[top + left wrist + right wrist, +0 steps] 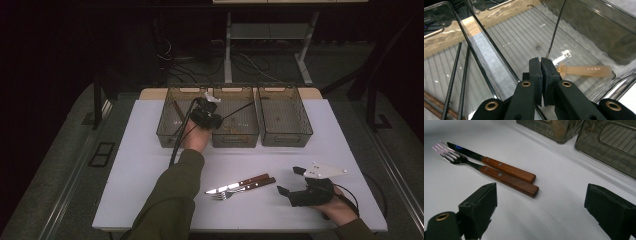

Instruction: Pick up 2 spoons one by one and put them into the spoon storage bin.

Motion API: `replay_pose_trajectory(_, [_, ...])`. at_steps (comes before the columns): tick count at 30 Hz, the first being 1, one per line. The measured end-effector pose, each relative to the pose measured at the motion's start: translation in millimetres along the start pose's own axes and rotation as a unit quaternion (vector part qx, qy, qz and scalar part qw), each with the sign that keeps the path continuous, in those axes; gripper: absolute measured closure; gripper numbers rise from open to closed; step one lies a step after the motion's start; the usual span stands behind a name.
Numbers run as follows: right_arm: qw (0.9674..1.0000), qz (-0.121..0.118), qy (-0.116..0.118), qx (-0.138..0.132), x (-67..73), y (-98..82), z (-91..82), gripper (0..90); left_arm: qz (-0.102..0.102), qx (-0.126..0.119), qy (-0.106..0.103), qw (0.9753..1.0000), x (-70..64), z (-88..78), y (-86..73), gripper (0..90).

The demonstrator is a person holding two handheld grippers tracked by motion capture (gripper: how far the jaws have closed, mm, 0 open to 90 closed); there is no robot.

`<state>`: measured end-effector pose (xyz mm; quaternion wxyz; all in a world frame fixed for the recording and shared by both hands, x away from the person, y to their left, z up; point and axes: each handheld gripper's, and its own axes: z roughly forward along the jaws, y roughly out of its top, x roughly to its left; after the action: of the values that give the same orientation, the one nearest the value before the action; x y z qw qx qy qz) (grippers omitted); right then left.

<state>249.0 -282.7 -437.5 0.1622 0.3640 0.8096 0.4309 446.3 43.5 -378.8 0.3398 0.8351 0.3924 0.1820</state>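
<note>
Three smoky see-through bins stood side by side along the far edge of the white table: a left bin, a middle bin and a right bin. The person's left hand held the left gripper over the wall between the left and middle bins, reaching into the middle one. In the left gripper view its two black jaws were pressed flat together with nothing between them, tips just above the ribbed floor of that bin. One pale utensil with small lettering on its handle lay on that floor, just past the jaw tips and close to the bin's wall; whether the tips touched it I couldn't tell. In the neighbouring left bin lay two thin dark sticks, with brown sticks beside them, too few showing to count.

Near the front edge of the table, around its middle, lay one knife and one fork, both with brown wooden handles, side by side and touching, tips pointing left. The right gripper rested on the table near the front right corner, well apart from the bins, its two jaws spread wide and empty, pointing toward the handle ends of the knife and fork
</note>
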Motion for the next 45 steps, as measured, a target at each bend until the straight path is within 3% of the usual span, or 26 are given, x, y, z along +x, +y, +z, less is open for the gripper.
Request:
replay_pose_trajectory(6, [1.0,0.0,0.0,0.001,0.1,0.1,0.1,11.3,-0.007,0.003,-0.01,0.9999,0.2,2.3,-1.4,86.7])
replay_pose_trajectory(11, [1.0,0.0,0.0,0.001,0.2,0.0,0.1,11.3,-0.006,0.0,-0.007,1.0,-0.5,2.4,-1.1,75.3])
replay_pose_trajectory(19, [1.0,0.0,0.0,0.001,0.2,0.0,0.1,11.3,-0.003,-0.006,-0.025,0.9997,0.3,-0.6,-0.6,67.9])
replay_pose_trajectory(20, [1.0,0.0,0.0,0.0,0.2,0.0,0.1,11.3,-0.01,-0.013,-0.03,0.9994,-1.0,-0.6,-1.0,66.2])
replay_pose_trajectory(21, [1.0,-0.001,0.0,-0.001,0.2,0.0,-0.1,11.3,-0.003,-0.012,-0.035,0.9993,-0.2,-2.2,-1.2,64.8])
replay_pose_trajectory(31, [1.0,0.0,0.0,0.002,0.6,0.2,0.2,11.3,-0.002,-0.047,-0.079,0.9957,3.2,-20.2,-7.8,47.8])
replay_pose_trajectory(33, [1.0,0.0,0.001,0.003,0.6,0.2,0.2,11.3,0.012,-0.038,-0.083,0.9957,4.8,-24.3,-10.3,45.3])
replay_pose_trajectory(37, [1.0,0.0,0.003,0.002,0.5,0.4,0.0,11.3,0.021,-0.039,-0.095,0.9945,4.8,-30.2,-17.7,39.5])
replay_pose_trajectory(41, [1.0,0.001,0.003,0.003,0.7,0.3,0.3,11.3,0.023,-0.056,-0.107,0.9924,1.7,-35.4,-26.0,34.7])
replay_pose_trajectory(45, [0.9999,0.011,0.006,0.004,-0.6,0.6,0.5,11.3,0.031,-0.057,-0.116,0.9911,-1.8,-41.5,-32.9,31.1])
